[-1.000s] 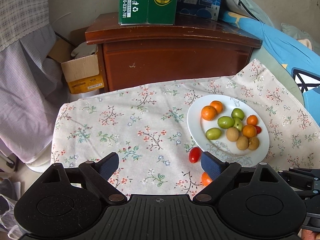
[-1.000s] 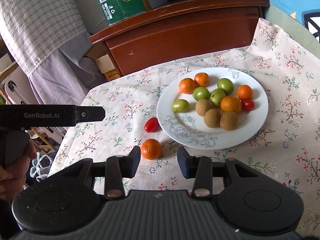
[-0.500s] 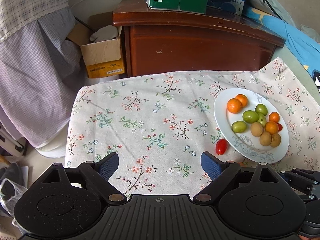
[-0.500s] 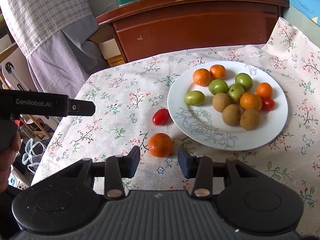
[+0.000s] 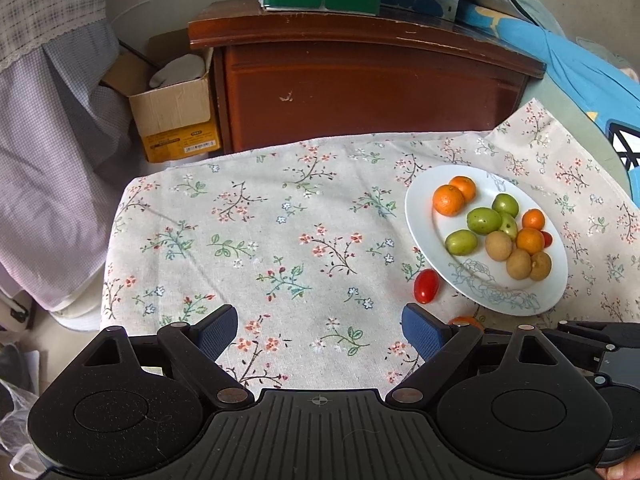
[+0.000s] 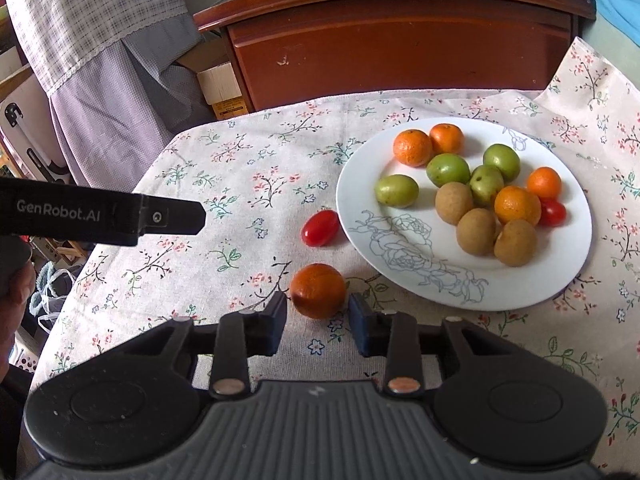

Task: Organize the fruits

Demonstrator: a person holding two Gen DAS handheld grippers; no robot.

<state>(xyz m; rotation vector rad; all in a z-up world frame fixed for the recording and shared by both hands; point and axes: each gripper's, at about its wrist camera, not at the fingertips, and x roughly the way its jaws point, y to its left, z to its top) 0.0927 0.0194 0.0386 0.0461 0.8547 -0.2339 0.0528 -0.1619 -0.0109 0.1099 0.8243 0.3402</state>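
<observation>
Right gripper: jaws have just been closing, narrowed around a loose mandarin at the fingertips; pad contact cannot be confirmed. The fruit is judged light, soft-skinned and prone to rolling, best taken across its middle. Gripper is pitched down. Plate ahead-right. Left gripper: wide, empty.

Beige floral tablecloth — white plate with a blue-grey line-drawn rose, orange mandarin.
</observation>
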